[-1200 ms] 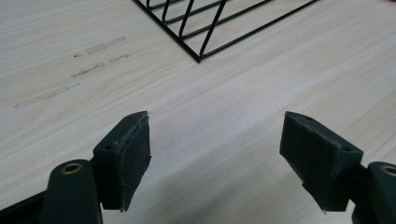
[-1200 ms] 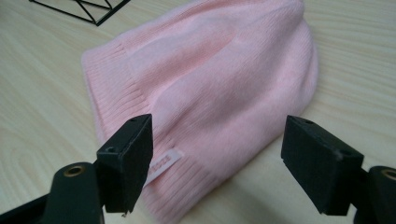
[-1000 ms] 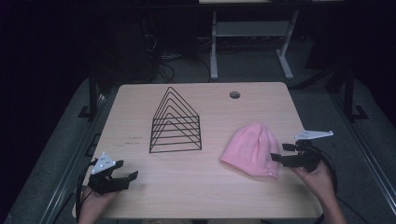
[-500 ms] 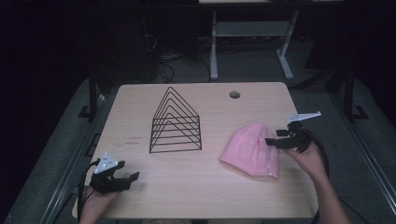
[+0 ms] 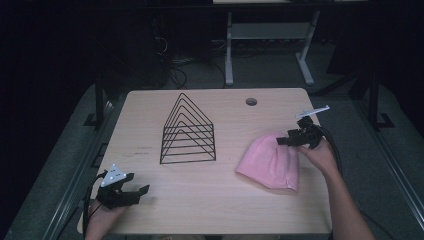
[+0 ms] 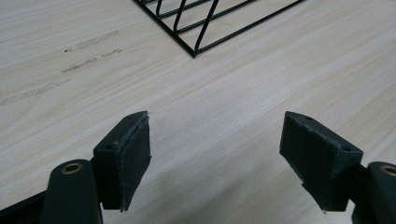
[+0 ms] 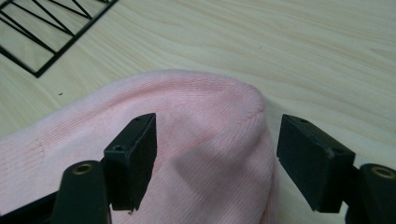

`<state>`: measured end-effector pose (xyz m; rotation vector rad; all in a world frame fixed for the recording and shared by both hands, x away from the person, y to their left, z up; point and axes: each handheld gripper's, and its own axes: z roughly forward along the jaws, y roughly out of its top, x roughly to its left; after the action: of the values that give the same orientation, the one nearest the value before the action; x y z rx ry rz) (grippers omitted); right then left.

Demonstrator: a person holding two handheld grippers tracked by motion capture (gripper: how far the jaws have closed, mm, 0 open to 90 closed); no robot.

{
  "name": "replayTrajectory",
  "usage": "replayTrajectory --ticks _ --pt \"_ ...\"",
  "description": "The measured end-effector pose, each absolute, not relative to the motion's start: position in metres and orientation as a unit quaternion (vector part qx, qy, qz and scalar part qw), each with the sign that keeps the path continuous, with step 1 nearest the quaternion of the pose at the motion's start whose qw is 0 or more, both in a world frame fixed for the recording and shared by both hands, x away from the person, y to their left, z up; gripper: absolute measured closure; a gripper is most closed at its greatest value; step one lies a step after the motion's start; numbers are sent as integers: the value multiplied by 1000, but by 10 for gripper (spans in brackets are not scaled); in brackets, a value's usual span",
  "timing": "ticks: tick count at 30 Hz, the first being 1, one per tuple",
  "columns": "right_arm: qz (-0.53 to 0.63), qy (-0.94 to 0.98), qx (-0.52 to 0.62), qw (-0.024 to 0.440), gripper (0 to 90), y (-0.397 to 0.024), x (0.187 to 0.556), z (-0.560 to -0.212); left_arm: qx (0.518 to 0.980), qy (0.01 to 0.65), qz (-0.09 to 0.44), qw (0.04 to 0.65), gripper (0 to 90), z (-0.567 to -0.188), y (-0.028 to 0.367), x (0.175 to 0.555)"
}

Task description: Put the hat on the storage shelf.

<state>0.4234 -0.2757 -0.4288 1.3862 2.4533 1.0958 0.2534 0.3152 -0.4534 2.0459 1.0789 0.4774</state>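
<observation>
Right claw point(image 5: 283, 141) hovers over the rounded top of the pink hat point(image 5: 270, 160), jaws wide and just easing inward, nothing pinched yet; the hand behind it reaches in from the table's point(image 5: 225, 210) right edge. That hat lies flat near this edge. Left claw point(image 5: 137, 192) rests released by the near left corner, aimed toward the wire rack point(image 5: 189, 131).

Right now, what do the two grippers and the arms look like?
Both are black two-jaw tools. The left gripper has a grey three-cornered plate on top; the right gripper has one too, seen edge-on, and black cables trail from it. Up close, the pads are blocky dark wedges on arms with brass-ringed holes. The forearms show no sleeves.
</observation>
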Motion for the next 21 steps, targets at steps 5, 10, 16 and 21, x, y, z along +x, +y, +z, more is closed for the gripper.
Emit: replayTrajectory --ticks 5,10,16,21 --pt "357 809 464 50 302 -274 436 -433 803 421 187 378 239 -453 315 253" --pt "346 811 470 37 321 -271 447 -440 800 424 186 382 239 -454 315 253" --pt "332 817 470 27 377 -268 455 -451 801 423 187 380 239 -454 314 253" --pt "333 814 476 19 383 -268 457 -456 804 421 186 376 239 -454 315 252"
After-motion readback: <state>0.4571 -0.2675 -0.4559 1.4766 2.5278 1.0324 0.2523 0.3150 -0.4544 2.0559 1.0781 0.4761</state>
